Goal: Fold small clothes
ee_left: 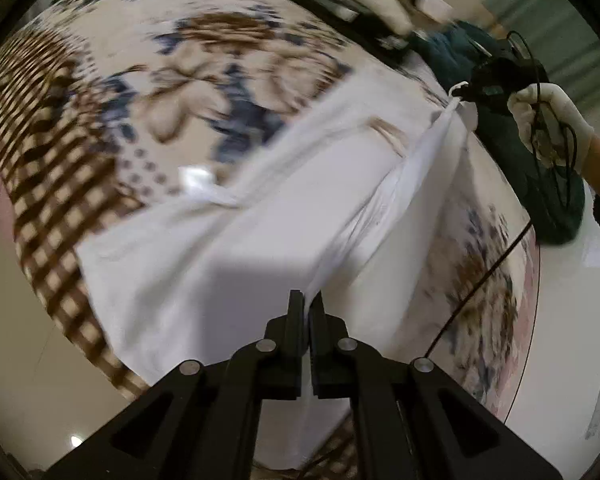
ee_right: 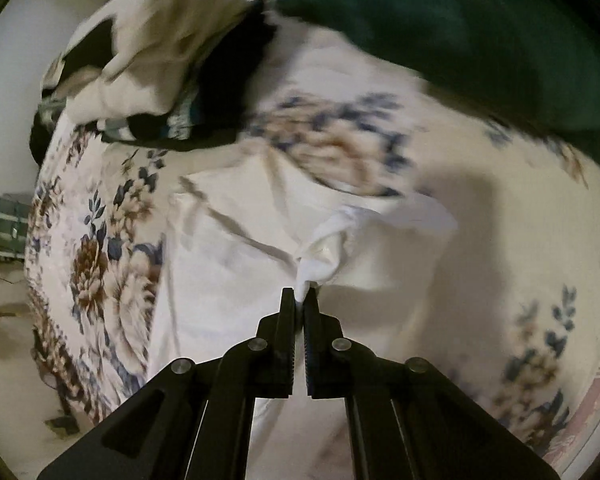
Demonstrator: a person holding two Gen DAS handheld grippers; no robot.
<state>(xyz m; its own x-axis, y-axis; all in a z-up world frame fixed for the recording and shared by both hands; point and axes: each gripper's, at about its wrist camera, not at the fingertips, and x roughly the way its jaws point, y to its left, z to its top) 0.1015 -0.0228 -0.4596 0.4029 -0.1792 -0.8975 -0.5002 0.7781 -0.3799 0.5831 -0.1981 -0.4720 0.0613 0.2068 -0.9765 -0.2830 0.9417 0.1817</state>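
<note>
A home bedroom; floral bedsheet point(ee_right: 112, 264), heaped clothes point(ee_right: 140, 68).

The white garment point(ee_left: 260, 240) is up off the floral bedspread, thin plain cloth, pinched at two points and stretched taut between them. From the left wrist view a tight ridge of fabric runs from the near edge up and away to the far pinched corner, with broad smooth panels falling off either side and the lower part draping onto the bed. From the right wrist view the same white garment point(ee_right: 228, 264) bunches into a small gathered tuft at the near grip, creases fanning outward from it, the rest lying spread and rumpled across the bed.
</note>
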